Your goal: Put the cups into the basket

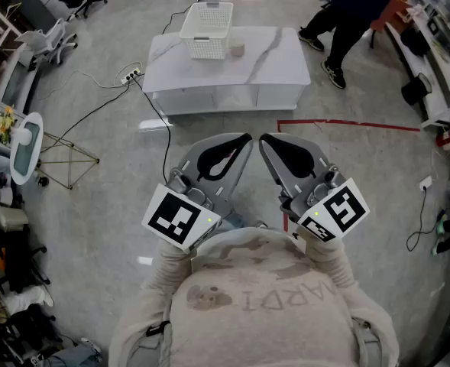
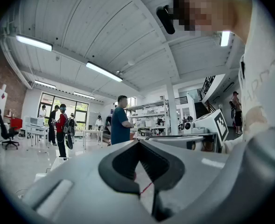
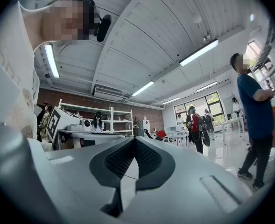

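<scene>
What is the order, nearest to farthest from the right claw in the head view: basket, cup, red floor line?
1. Red floor line: on the floor, just ahead of the right claw.
2. Cup: on the white table, right of the basket.
3. Basket: farther back on the table, to the left.

glossy marble-look table point(image 1: 278, 60), white plastic lattice basket point(image 1: 206, 29), polished floor point(image 1: 102, 182).
</scene>
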